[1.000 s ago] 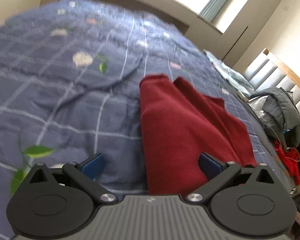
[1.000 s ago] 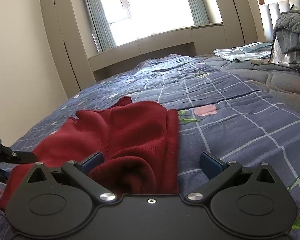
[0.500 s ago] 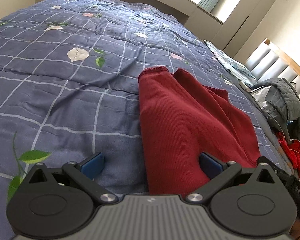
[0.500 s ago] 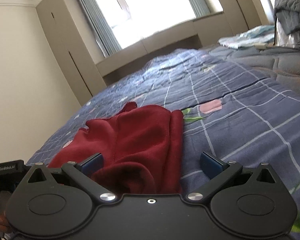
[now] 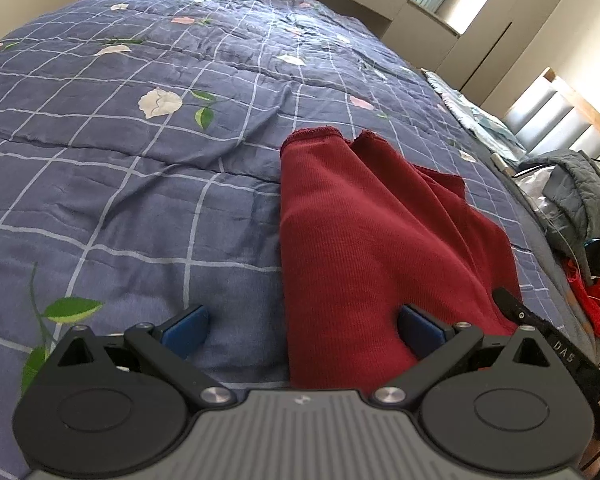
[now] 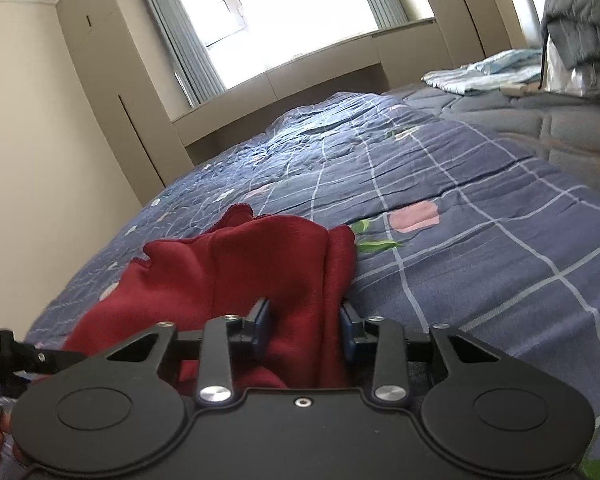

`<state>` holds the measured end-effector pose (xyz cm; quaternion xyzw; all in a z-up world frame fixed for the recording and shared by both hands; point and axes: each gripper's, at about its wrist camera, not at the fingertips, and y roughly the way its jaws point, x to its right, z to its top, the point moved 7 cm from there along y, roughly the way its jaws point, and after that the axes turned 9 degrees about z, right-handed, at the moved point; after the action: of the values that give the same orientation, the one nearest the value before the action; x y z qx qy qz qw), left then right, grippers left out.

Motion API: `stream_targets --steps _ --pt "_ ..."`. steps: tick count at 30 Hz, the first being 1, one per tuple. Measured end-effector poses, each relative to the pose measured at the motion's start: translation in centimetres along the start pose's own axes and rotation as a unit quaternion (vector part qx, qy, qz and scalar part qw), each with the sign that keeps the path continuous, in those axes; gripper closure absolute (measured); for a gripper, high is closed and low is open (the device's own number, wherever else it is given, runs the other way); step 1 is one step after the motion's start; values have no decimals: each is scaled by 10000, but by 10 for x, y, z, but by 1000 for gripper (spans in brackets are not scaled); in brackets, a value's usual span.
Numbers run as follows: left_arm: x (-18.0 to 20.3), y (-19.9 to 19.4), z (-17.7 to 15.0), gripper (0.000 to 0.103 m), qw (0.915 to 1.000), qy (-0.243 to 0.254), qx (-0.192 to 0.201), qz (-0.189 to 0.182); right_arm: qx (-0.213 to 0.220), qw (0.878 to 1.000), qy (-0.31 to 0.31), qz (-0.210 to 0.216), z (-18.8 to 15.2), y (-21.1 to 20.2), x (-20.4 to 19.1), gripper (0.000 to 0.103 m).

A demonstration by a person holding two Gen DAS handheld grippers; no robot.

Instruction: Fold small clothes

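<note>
The left gripper (image 5: 302,330) hung low over the bed with its 2 blue pads spread wide, one pad above bare quilt (image 5: 140,184) and the other (image 5: 422,330) at the near hem of the red garment (image 5: 372,240). The right gripper (image 6: 305,330) had its pads drawn in around a bunched fold of that garment (image 6: 236,264); whether they pressed it tight could not be told. The garment lay rumpled on the blue checked quilt (image 6: 480,240), its far edge ending in 2 raised peaks. Beyond, a grey jacket (image 5: 580,196) was heaped near the headboard, and pale folded cloth (image 6: 488,74) lay further off toward the bright window (image 6: 292,8).
</note>
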<state>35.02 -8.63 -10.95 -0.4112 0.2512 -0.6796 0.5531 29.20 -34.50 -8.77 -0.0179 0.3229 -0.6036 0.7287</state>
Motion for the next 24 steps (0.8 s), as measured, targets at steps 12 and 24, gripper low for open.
stream_targets --steps 12,24 --pt "30 -14 6 52 9991 420 39 -10 4 9994 -268 -205 -2 2 -6 72" --pt "54 -43 13 72 9909 1198 568 247 255 9971 -699 -176 17 -6 -34 90"
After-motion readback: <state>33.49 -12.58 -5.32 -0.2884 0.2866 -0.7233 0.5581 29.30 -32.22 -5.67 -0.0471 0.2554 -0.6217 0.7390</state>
